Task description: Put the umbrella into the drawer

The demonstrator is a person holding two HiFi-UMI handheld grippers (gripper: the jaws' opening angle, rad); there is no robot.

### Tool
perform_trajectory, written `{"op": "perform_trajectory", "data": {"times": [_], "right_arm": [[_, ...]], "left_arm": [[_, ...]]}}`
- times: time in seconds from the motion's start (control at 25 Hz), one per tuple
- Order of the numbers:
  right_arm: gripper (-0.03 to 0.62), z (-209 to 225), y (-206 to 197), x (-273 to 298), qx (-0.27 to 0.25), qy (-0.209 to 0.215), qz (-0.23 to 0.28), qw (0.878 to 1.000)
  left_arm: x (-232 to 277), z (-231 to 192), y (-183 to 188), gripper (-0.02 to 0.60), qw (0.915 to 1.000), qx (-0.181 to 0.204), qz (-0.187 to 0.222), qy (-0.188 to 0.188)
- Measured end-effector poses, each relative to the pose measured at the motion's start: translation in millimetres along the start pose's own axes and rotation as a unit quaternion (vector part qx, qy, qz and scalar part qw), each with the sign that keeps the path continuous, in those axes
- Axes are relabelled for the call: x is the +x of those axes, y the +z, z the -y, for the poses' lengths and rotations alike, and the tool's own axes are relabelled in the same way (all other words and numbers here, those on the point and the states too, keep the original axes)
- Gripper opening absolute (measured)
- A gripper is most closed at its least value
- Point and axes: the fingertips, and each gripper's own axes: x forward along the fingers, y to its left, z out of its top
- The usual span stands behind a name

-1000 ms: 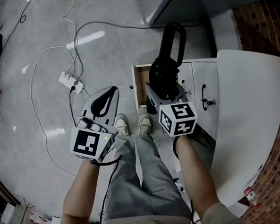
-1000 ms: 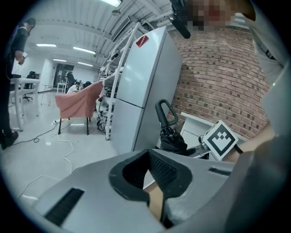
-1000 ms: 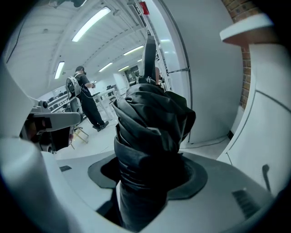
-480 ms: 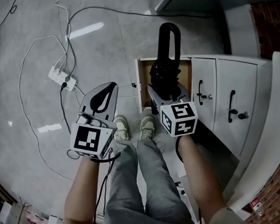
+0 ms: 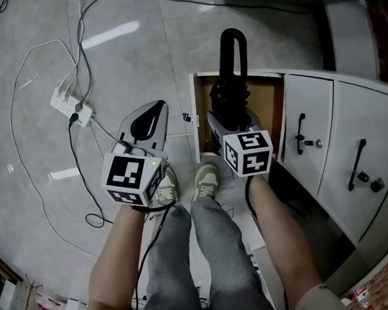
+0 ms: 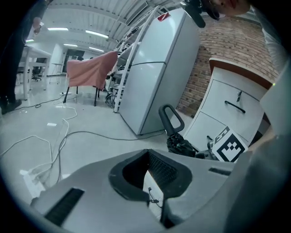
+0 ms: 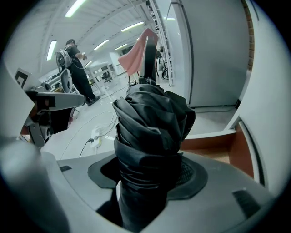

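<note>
On the right gripper (image 7: 150, 179), the fingers are closed around the bunched cloth of the folded black umbrella (image 7: 152, 120), which fills the whole gap between them. From the head view, the umbrella (image 5: 230, 93) is seen held in the air over the open drawer (image 5: 272, 107), its loop handle pointing away from the person and out past the drawer's far edge. Nothing of it is seen resting inside yet.

On the left gripper (image 5: 153, 114), the fingers are drawn together and nothing is held; it hangs over the floor (image 5: 130, 70), just beside the drawer's left edge.

The umbrella is judged light, with a stiff shaft under soft, folded cloth. The cloth can be expected to give and slide under pressure, so a hold near the middle, squeezed down to the shaft, is thought safest. The rigid loop handle would serve as a second place to grasp. It would probably need to be laid along the drawer's length.
</note>
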Motion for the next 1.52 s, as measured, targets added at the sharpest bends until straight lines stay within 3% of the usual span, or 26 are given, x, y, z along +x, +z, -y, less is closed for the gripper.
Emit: {"op": "perform_trajectory", "data": {"times": [0.56, 0.8, 1.04, 1.24, 1.36, 1.52], "right_arm": [[0.273, 29.3, -82.2, 96.1, 0.024, -0.003, -0.039, 0.999], [0.273, 34.5, -109.2, 116.0, 0.032, 0.003, -0.047, 0.998], [0.275, 37.3, -122.3, 122.6, 0.037, 0.010, -0.058, 0.998], [0.294, 38.5, -120.9, 120.1, 0.024, 0.018, -0.041, 0.999], [0.347, 39.2, -117.8, 112.2, 0.028, 0.009, -0.043, 0.999], [0.354, 34.3, -106.1, 91.9, 0.035, -0.010, -0.051, 0.998]], "left_arm": [[57.3, -13.3, -98.3, 0.008, 0.9987, 0.001, -0.046, -0.022], [66.6, -9.2, -125.4, 0.008, 0.9971, -0.033, -0.065, -0.023], [68.4, -1.3, -138.4, 0.008, 0.9951, -0.051, -0.078, -0.033], [67.9, 3.0, -145.9, 0.008, 0.9941, -0.038, -0.096, -0.034], [64.3, 5.4, -136.2, 0.008, 0.9939, -0.039, -0.096, -0.038], [52.7, 5.6, -111.4, 0.008, 0.9944, -0.037, -0.092, -0.035]]}}
